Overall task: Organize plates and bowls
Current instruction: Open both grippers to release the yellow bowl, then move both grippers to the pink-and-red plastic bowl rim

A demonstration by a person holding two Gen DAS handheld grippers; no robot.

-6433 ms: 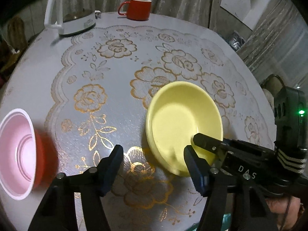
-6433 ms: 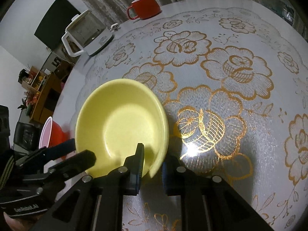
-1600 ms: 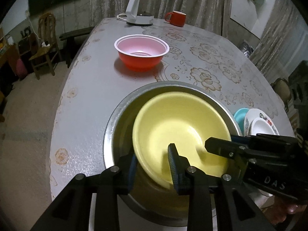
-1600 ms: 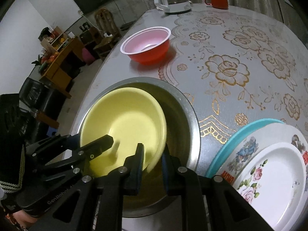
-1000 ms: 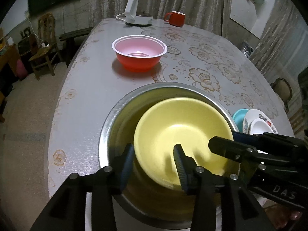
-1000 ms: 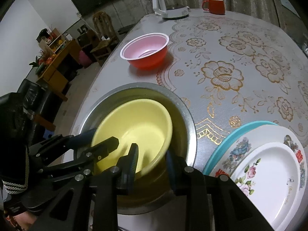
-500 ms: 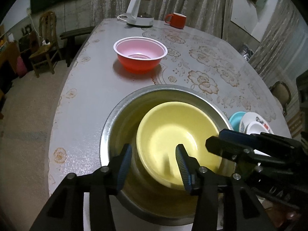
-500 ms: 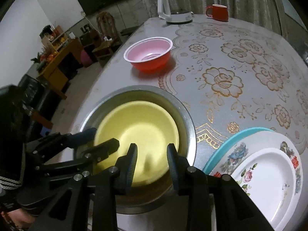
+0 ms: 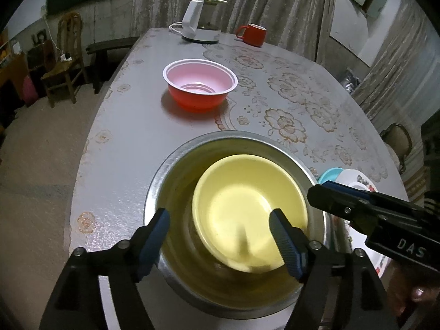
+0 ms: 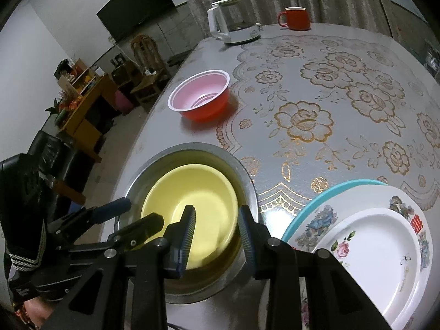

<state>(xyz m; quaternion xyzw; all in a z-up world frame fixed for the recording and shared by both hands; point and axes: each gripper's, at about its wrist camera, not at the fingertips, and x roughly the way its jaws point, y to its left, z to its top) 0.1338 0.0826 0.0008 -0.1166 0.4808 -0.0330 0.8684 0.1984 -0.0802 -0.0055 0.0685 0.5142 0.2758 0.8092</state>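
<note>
A yellow bowl [image 9: 247, 198] [image 10: 192, 198] lies inside a big steel bowl [image 9: 170, 170] [image 10: 192, 147] near the table's front edge; its near rim is blurred. My left gripper [image 9: 221, 228] hovers over both, its jaws opening wide: one finger stands outside the steel rim, the other above the yellow bowl, and neither pad touches it. My right gripper [image 10: 217, 232] is narrowly open astride the yellow bowl's right rim, pads clear of it. A red bowl with a pink inside [image 9: 199, 82] [image 10: 200, 96] sits farther back.
A stack of plates [image 10: 371, 247] [image 9: 354, 177], white floral ones on a teal one [image 10: 316, 200], lies right of the steel bowl. A white kettle [image 9: 202, 22] [image 10: 231, 24] and a red mug [image 9: 253, 34] [image 10: 295, 18] stand at the far end. The table's edge runs along the left.
Both grippers carried the yellow bowl into the steel bowl, then let go of its rim. The left jaws have spread much wider in the last half second.
</note>
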